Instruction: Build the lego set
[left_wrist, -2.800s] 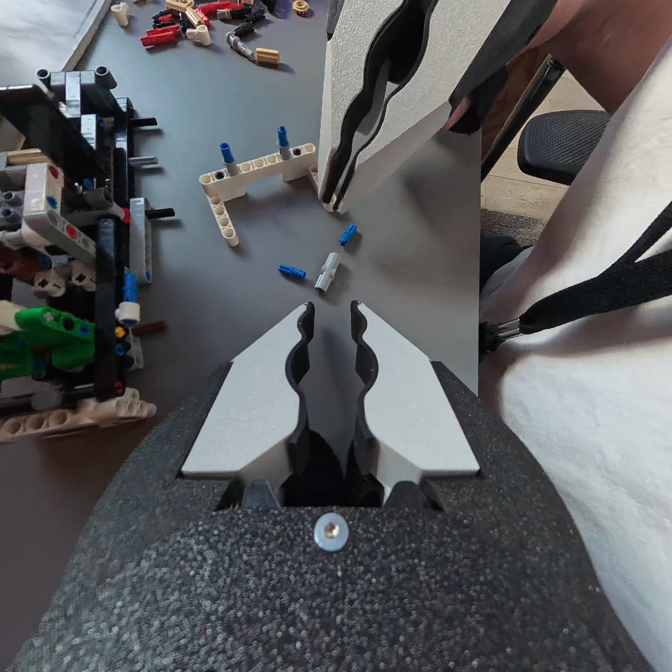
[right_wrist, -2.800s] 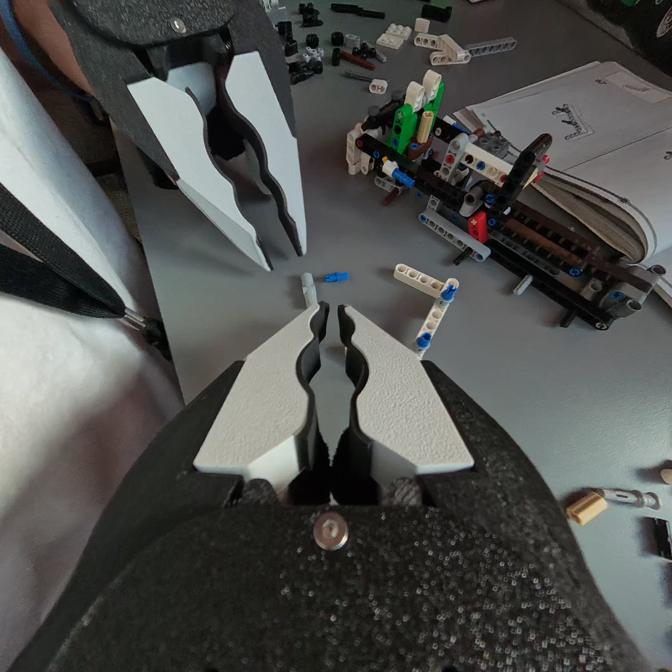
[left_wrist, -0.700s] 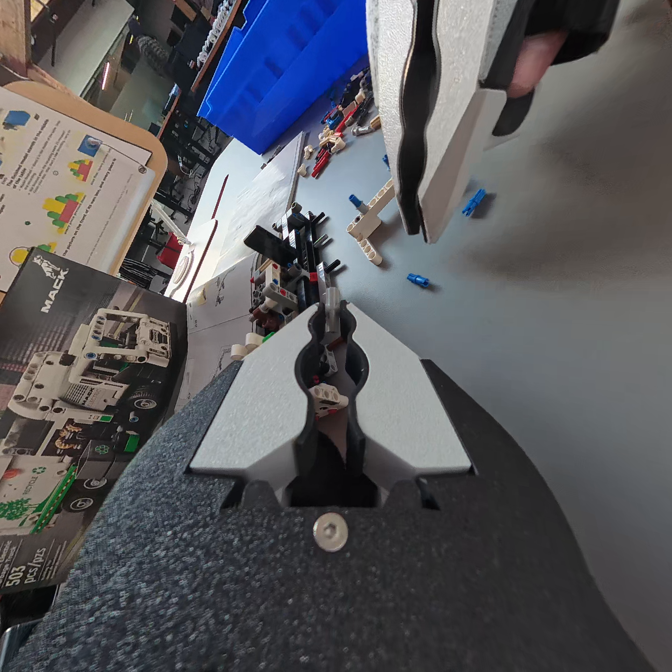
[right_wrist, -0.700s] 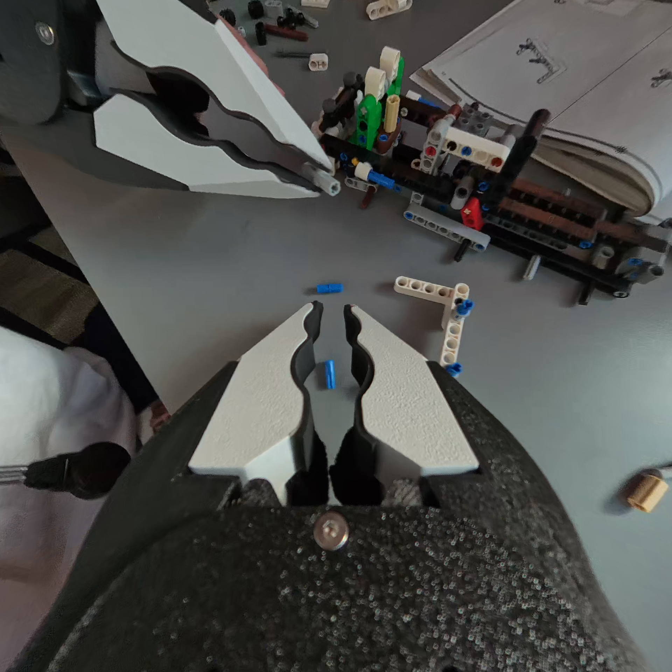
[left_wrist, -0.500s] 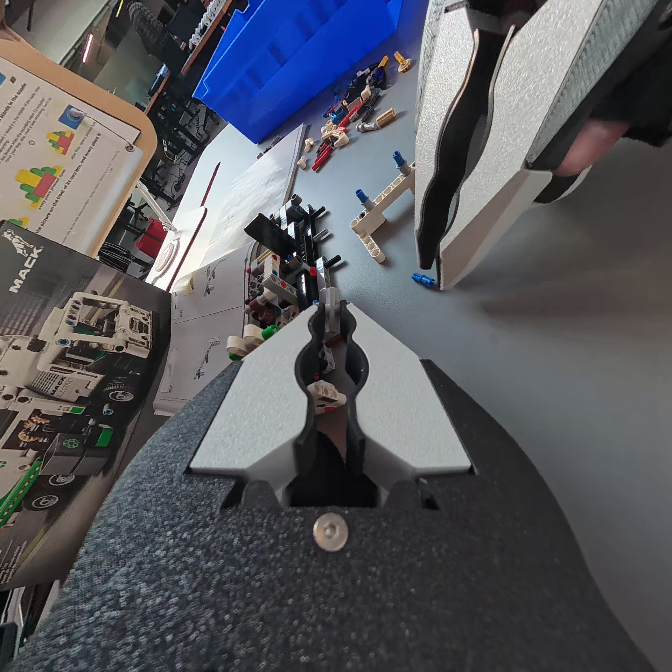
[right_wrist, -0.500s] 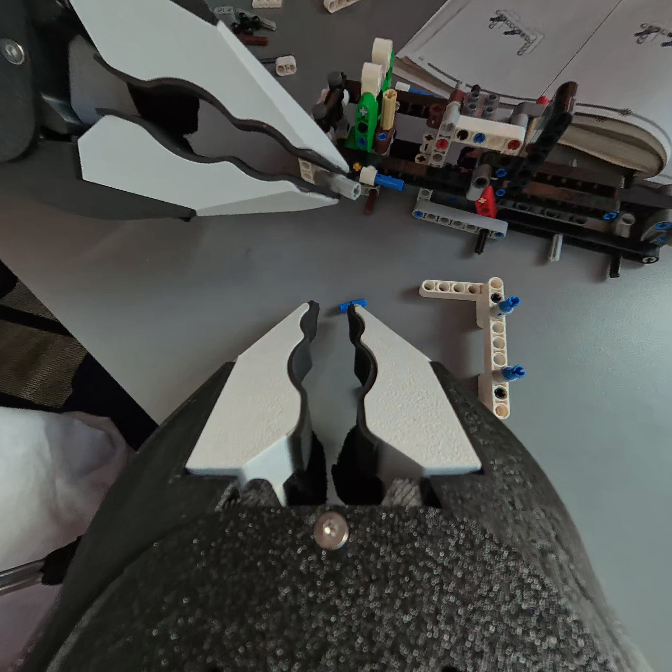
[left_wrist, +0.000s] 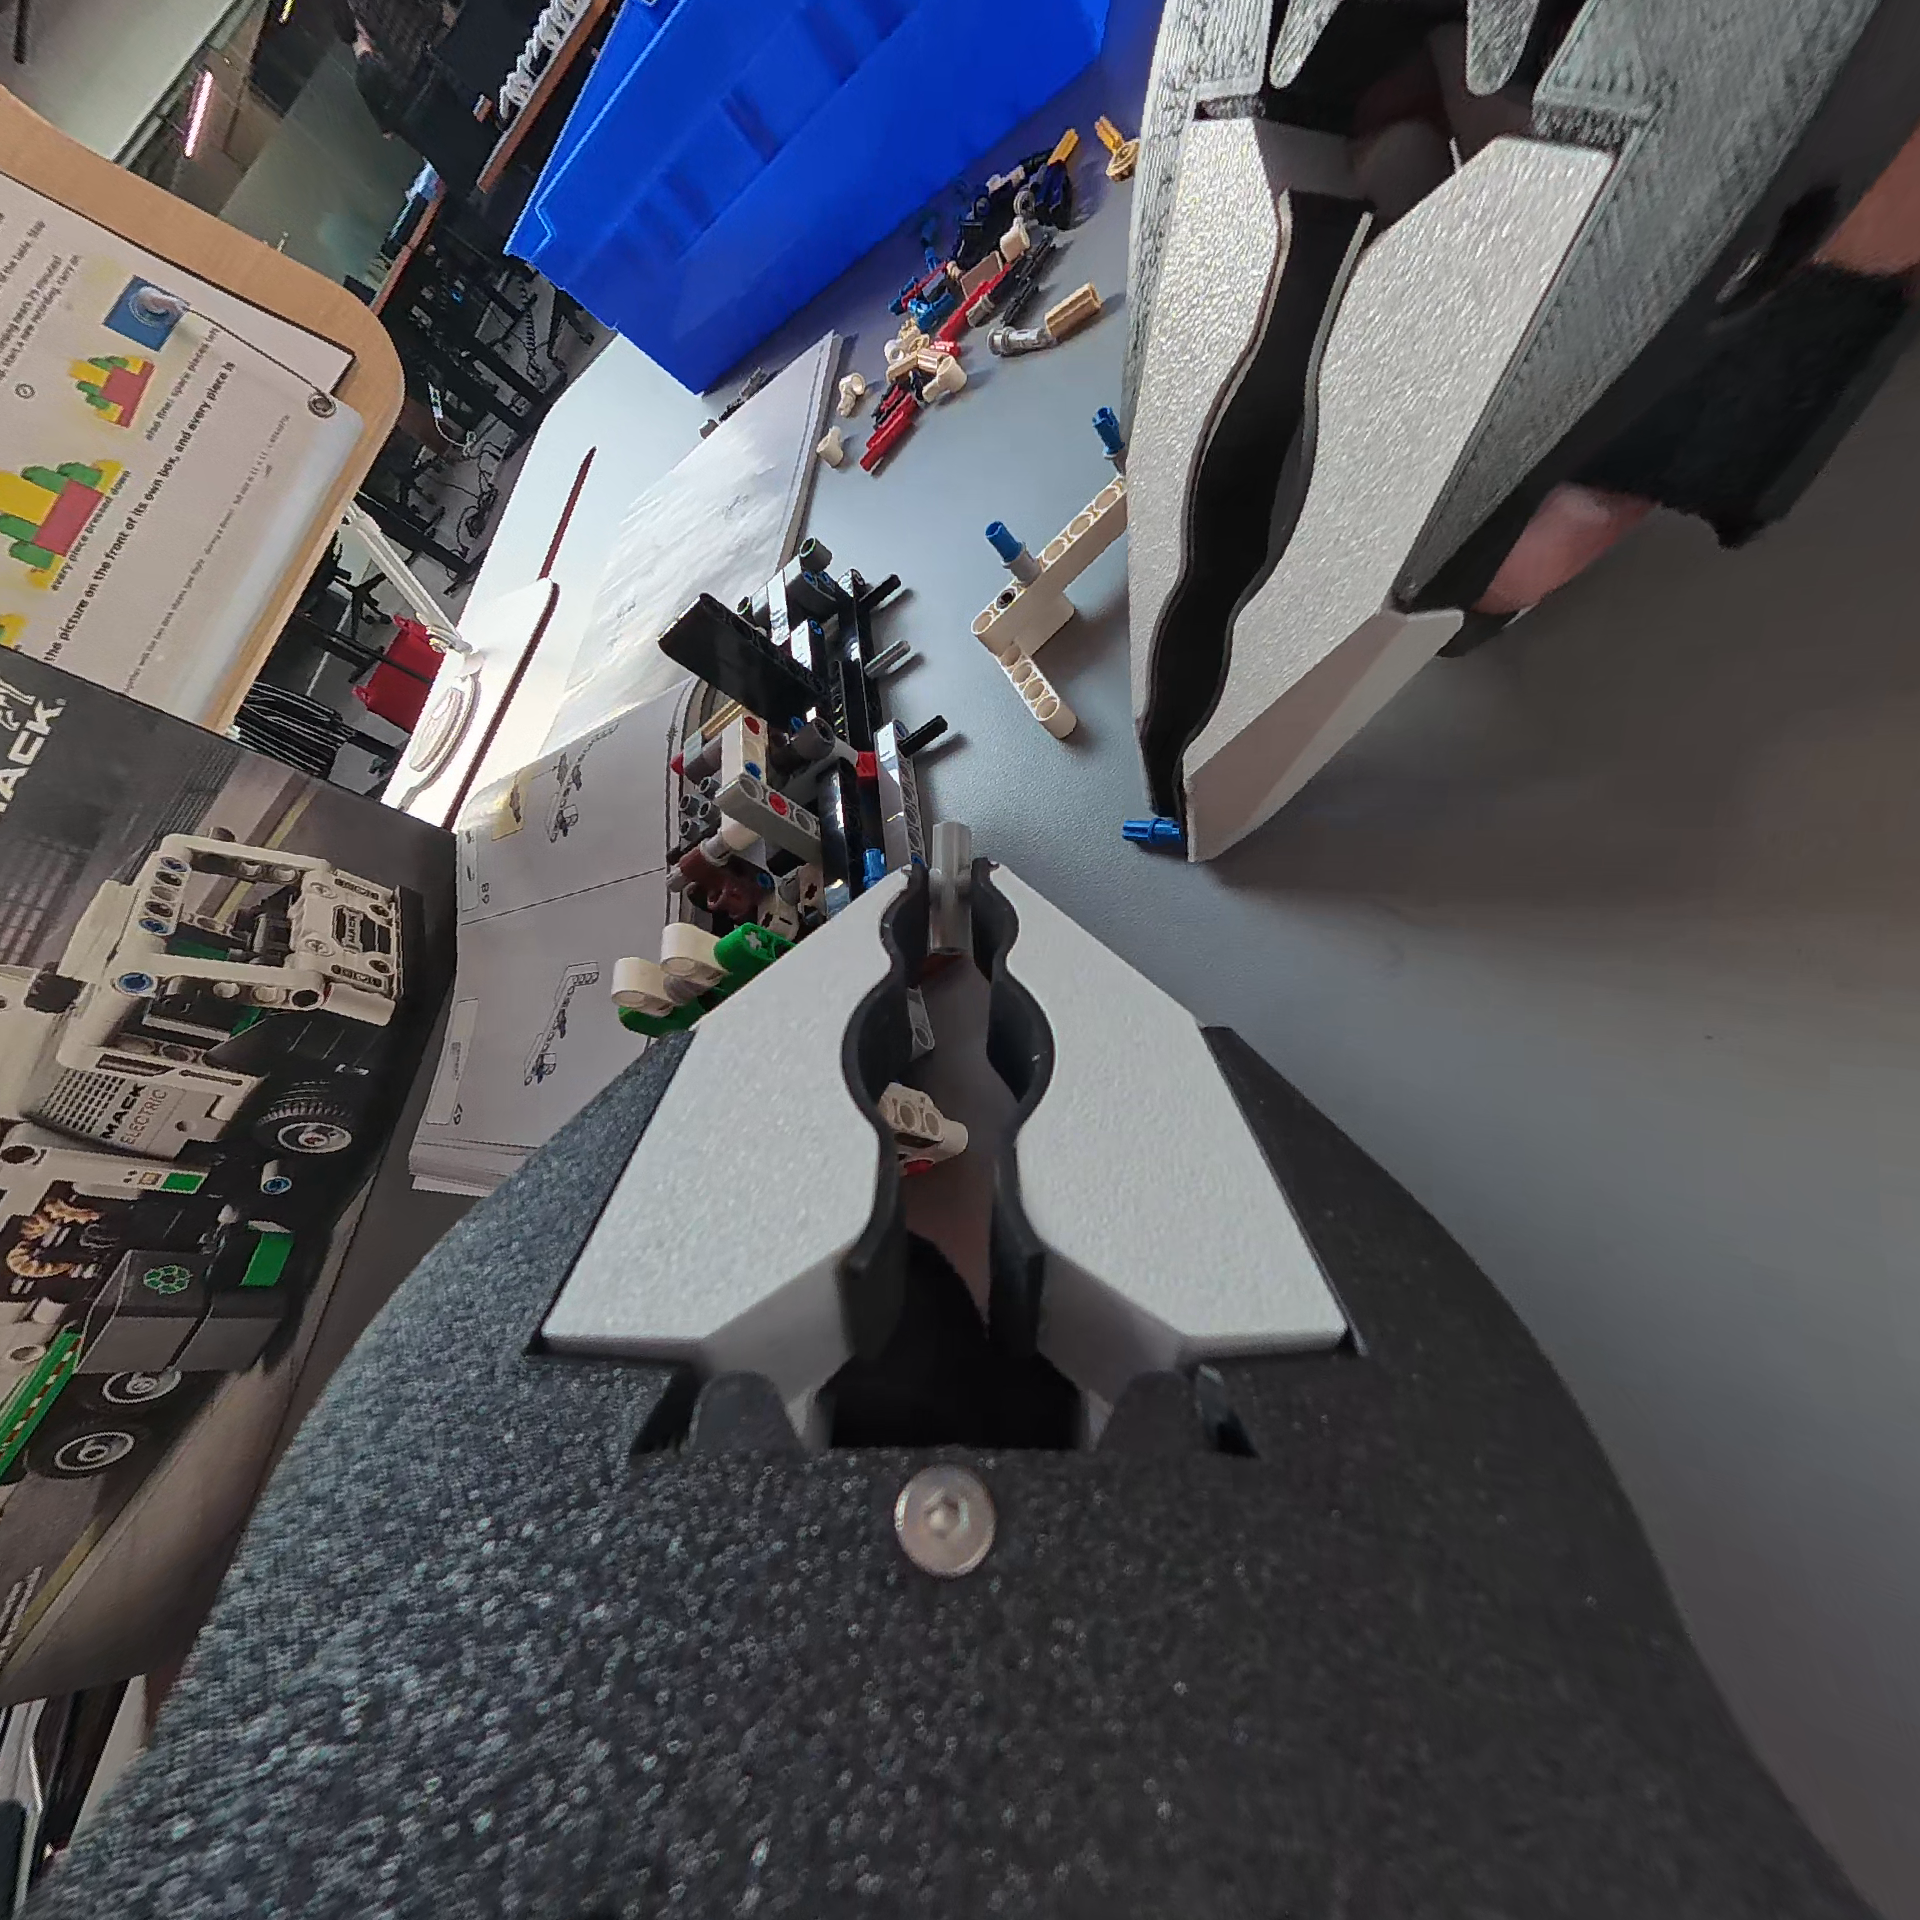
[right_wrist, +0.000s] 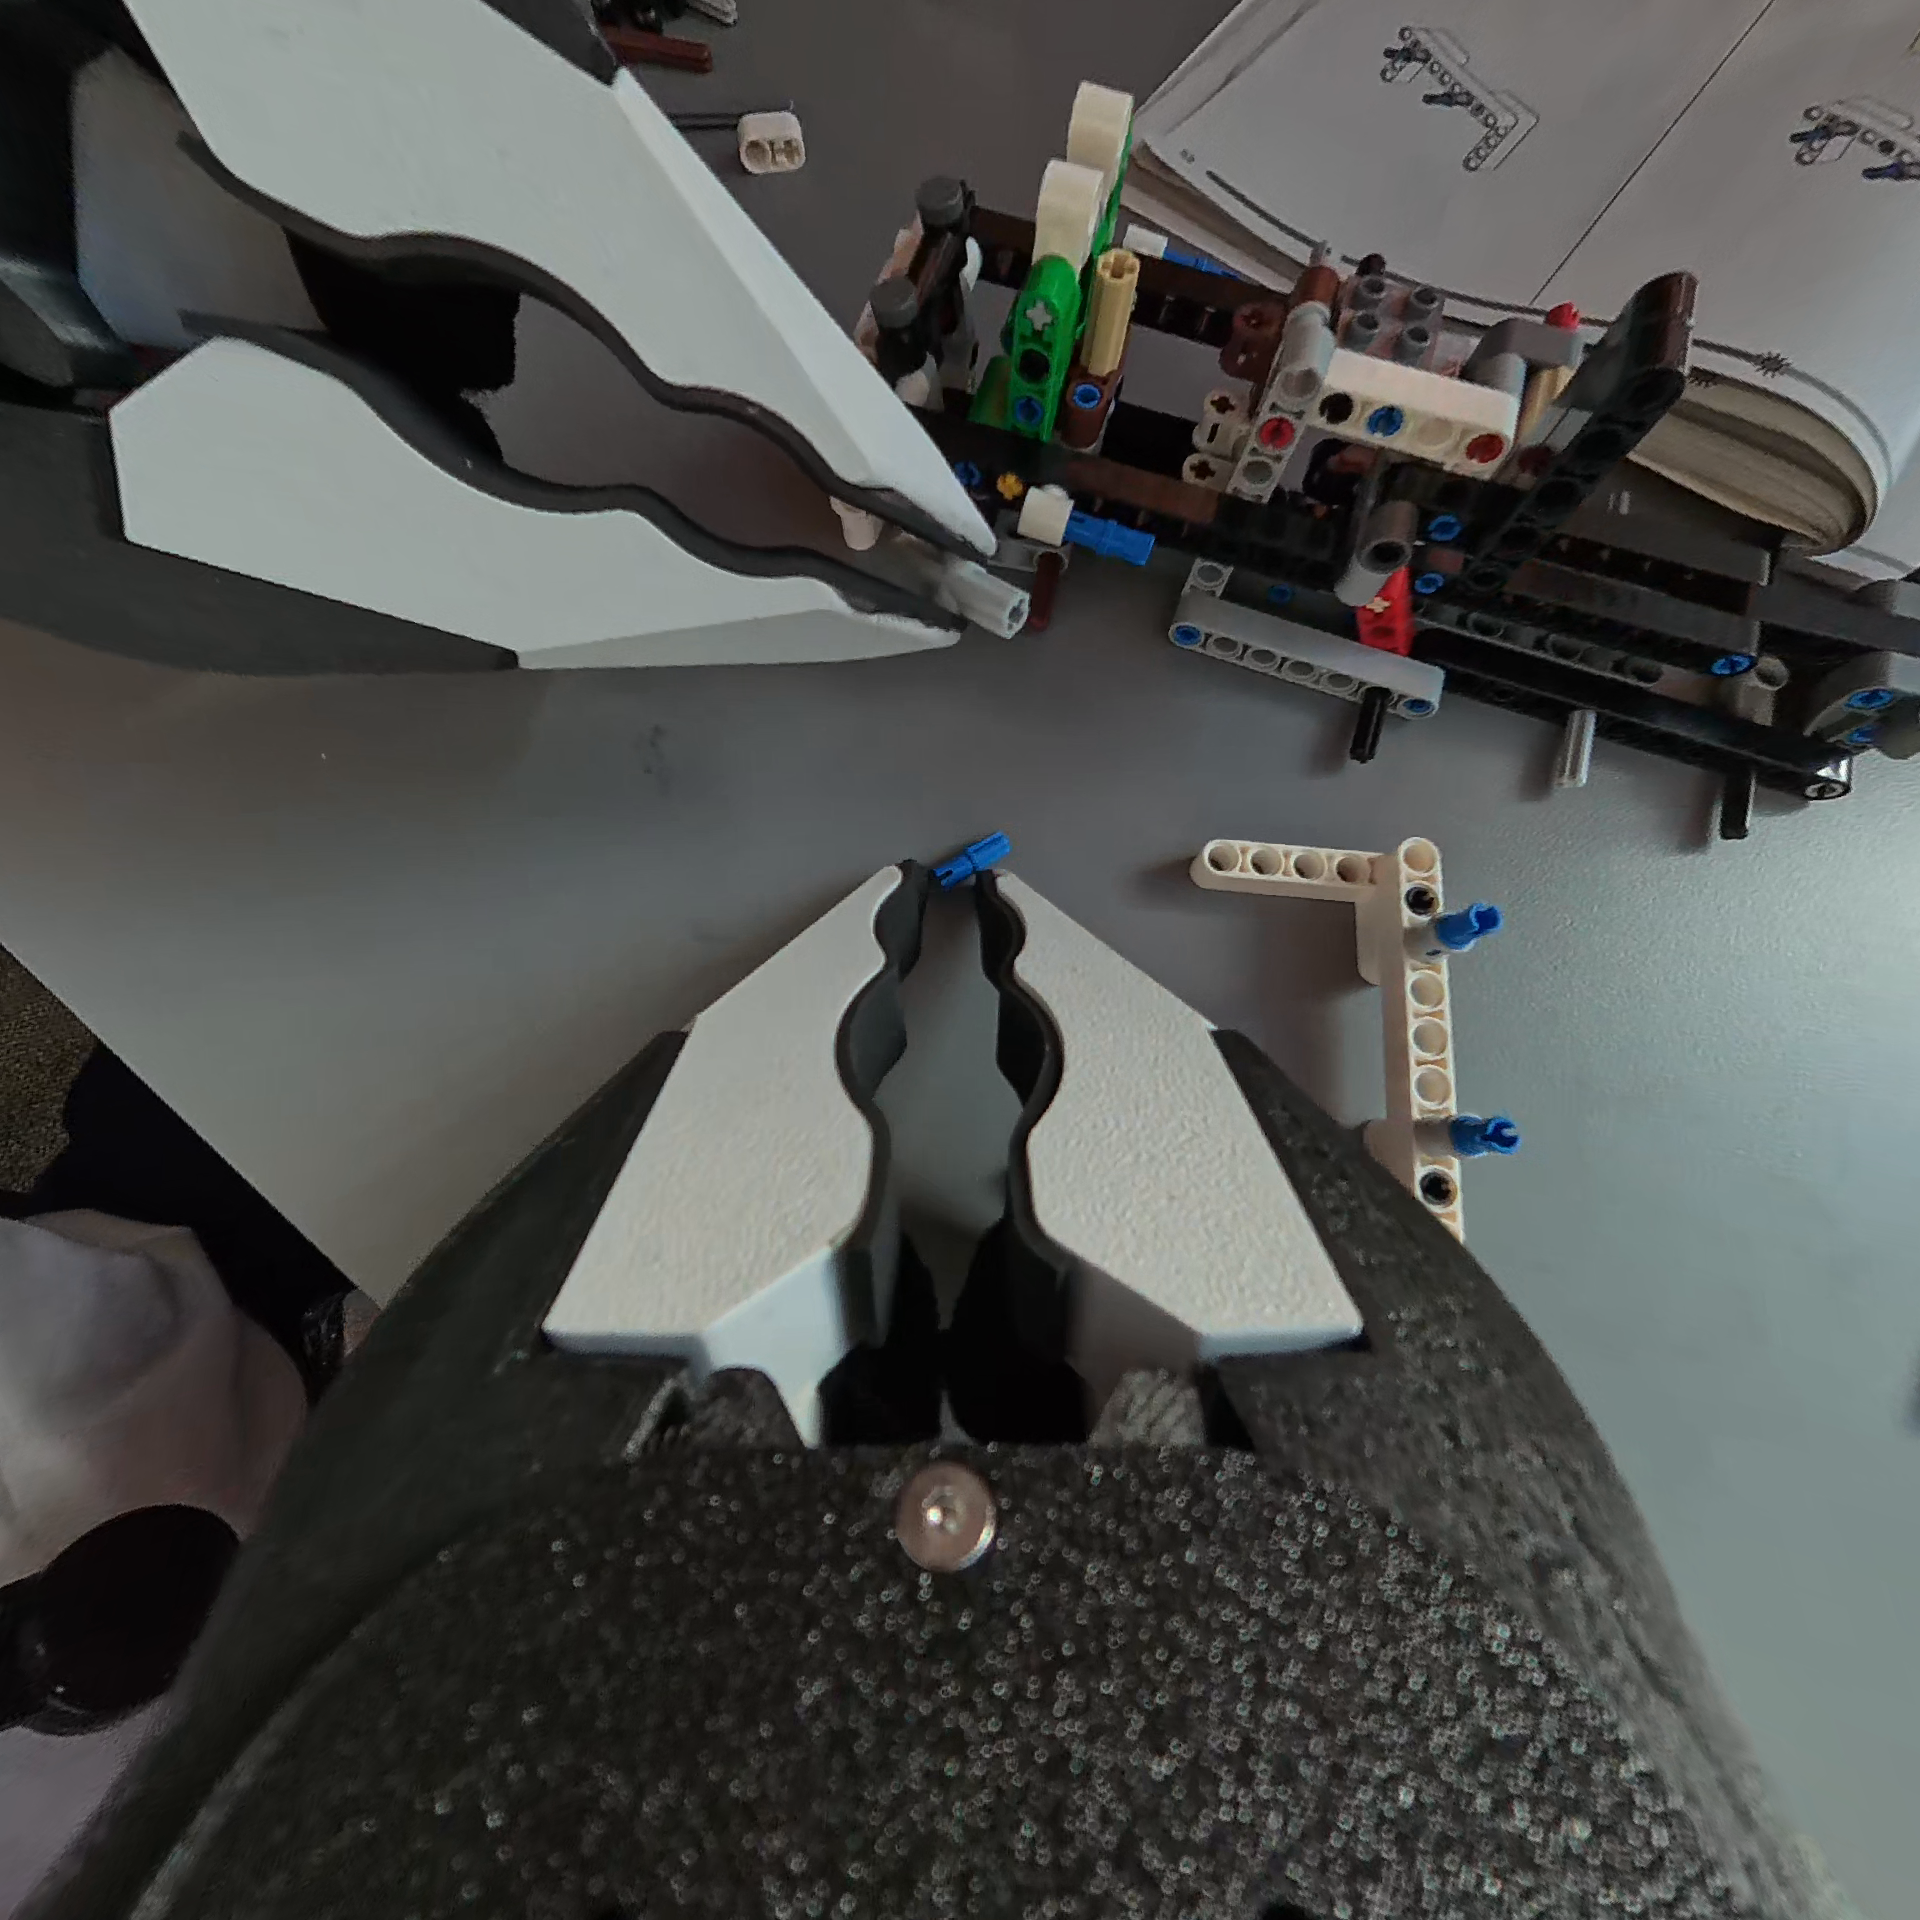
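Grey desk (right_wrist: 364, 831) carries a half-built lego chassis (right_wrist: 1455, 540) beside an open instruction booklet (right_wrist: 1558, 156). Tilted on its side, the left gripper (right_wrist: 982, 582) pinches a light-grey connector (right_wrist: 987, 601) just short of the chassis. Pointing down at the desk, the right gripper (right_wrist: 948, 881) closes its tips on a blue pin (right_wrist: 969, 858), near a white L-shaped beam (right_wrist: 1403, 935).
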